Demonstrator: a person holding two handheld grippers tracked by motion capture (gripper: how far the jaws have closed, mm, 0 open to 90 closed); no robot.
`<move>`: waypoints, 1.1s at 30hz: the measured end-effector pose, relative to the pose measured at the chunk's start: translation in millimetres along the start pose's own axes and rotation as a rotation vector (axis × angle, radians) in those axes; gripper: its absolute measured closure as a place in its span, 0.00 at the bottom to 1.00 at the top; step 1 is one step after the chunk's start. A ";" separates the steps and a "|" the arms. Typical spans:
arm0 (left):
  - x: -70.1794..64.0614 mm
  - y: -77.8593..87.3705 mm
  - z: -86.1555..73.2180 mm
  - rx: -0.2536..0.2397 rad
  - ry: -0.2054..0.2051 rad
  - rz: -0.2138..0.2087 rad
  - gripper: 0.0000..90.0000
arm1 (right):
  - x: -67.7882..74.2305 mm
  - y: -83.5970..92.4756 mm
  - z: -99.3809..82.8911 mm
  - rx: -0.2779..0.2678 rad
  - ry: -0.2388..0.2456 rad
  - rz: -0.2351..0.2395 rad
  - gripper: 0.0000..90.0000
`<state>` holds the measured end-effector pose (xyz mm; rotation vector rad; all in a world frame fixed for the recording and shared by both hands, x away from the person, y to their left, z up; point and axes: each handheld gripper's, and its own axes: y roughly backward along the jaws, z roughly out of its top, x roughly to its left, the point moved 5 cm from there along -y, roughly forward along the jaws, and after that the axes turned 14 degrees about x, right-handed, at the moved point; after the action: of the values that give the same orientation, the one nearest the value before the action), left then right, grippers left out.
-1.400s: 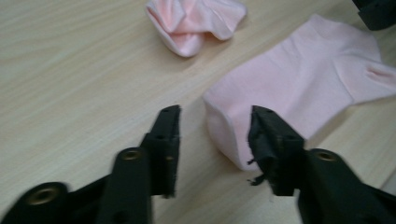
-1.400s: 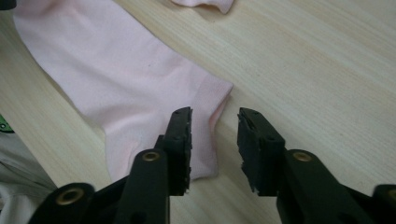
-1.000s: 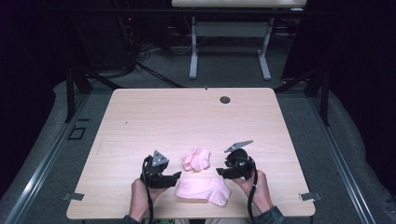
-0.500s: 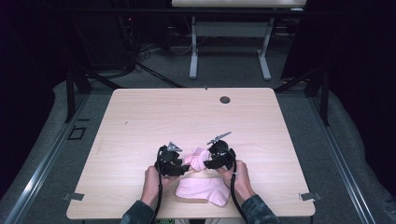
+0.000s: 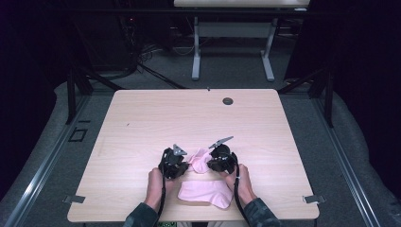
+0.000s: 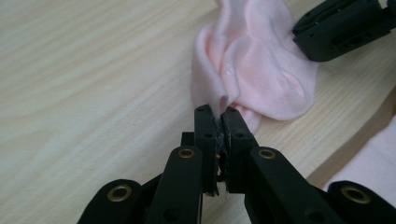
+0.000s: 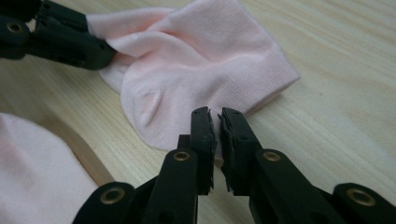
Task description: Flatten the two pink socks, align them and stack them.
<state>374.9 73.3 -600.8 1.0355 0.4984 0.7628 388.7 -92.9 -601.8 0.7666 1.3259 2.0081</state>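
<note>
Two tongs [image 6: 220,112] [image 7: 215,114], both pinching pink sock [image 5: 200,160]

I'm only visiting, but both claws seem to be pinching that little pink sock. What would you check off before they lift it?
1. Left gripper grips the sock: ok, jaws have just been closing and pinch a fold of its edge.
2. Right gripper grips it: ok, jaws have just been closing on its opposite edge.
3. Grips lie on opposite sides: ok.
4. Second sock lies apart: ok, a strip of bare table separates them.
5. How many layers each gripper holds: cannot tell.
</note>
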 end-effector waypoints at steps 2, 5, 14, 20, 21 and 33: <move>1.8 3.5 0.1 -0.008 -0.005 0.019 0.96 | 0.1 1.4 0.1 -0.010 -0.003 0.001 0.92; 7.5 16.4 1.4 -0.030 -0.030 0.079 0.96 | -0.9 11.4 -0.7 -0.031 -0.007 0.005 0.92; -12.3 26.0 4.8 -0.001 -0.235 0.275 0.95 | -1.3 29.3 -5.3 -0.047 -0.002 0.005 0.92; -31.9 7.2 -7.6 0.065 -0.273 0.145 0.75 | -15.1 25.7 -19.3 0.021 -0.024 -0.045 0.91; -30.6 8.4 -9.0 0.056 -0.255 0.120 0.68 | -16.9 23.0 -21.2 0.032 -0.033 -0.050 0.89; -3.2 20.9 -6.2 0.041 -0.126 0.037 0.48 | -25.0 27.4 -27.4 0.013 -0.072 -0.035 0.64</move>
<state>361.7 80.6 -584.7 1.1259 0.3893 0.7175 379.9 -136.3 -588.6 0.8088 1.3035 1.9280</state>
